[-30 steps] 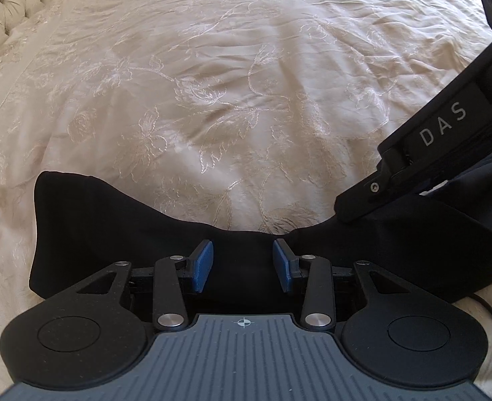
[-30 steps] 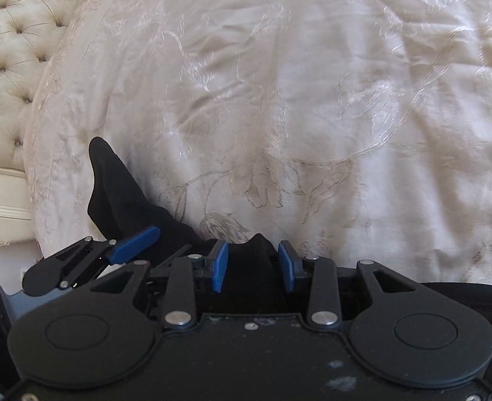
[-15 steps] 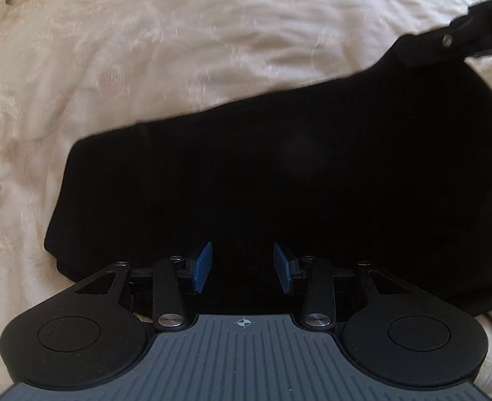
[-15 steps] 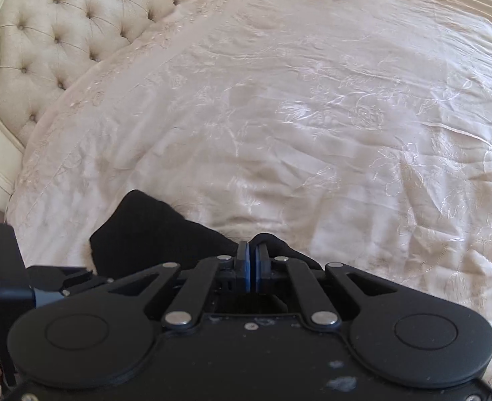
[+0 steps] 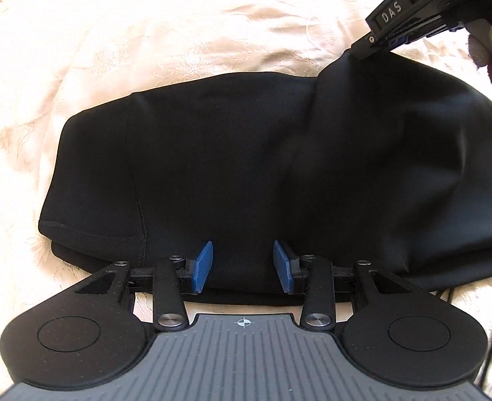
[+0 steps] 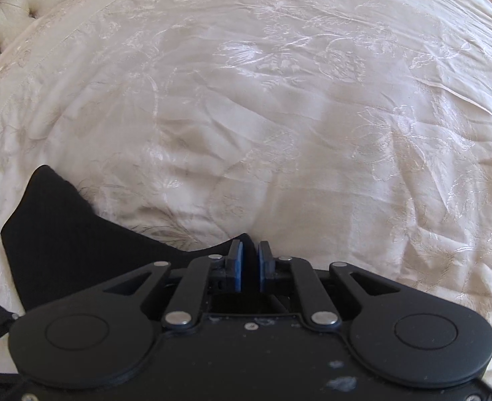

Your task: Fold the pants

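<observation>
My left claw (image 5: pixel 242 265) stands half open over the folded black pants (image 5: pixel 246 167) on the cream bedspread (image 6: pixel 279 100), gripping nothing. My right claw (image 6: pixel 250 267), just reopening slightly, pinches the pants' far edge.

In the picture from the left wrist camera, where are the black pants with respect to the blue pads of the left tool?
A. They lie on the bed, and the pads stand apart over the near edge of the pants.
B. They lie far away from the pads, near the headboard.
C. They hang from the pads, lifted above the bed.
A: the black pants lie spread on the cream bedspread, and the left tool has its blue pads apart over their near edge.
</observation>
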A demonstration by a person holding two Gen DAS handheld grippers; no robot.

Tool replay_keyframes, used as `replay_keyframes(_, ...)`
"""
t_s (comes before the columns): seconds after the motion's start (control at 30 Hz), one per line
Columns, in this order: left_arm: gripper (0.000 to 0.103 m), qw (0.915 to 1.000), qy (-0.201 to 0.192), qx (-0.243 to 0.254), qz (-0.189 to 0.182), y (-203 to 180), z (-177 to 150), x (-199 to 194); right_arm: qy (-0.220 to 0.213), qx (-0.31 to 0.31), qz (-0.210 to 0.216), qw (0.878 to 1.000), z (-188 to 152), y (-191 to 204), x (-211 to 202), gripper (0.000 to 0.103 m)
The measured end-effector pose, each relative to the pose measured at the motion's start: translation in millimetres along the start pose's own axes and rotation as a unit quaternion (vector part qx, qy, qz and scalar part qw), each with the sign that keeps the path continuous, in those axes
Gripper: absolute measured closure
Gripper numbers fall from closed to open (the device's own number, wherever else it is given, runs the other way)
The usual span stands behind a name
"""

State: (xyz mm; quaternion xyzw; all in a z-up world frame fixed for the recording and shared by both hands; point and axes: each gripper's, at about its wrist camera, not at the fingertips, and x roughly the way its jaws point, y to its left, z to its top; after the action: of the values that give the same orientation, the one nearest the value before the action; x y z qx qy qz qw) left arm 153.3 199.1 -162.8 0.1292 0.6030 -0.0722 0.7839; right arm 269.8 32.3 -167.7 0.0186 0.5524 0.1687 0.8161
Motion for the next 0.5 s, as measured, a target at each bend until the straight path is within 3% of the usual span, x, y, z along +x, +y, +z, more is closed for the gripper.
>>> replay_keyframes(0.17, 0.064, 0.9995, -0.018, -0.024, -0.008, 14, 0, -19, -0.074, 0.061, 0.004, 0.995, -9, -19, -53, 0.083)
replay_keyframes(0.27, 0.064, 0.9988, -0.034, -0.036, 0.006, 24, -1, -29, -0.087, 0.09, 0.025, 0.992, -34, -28, -87, 0.083)
replay_keyframes(0.5, 0.064, 0.997, -0.058, -0.029, 0.042, 36, 4, -30, -0.043, 0.176, 0.037, 0.983, -137, -22, -123, 0.083)
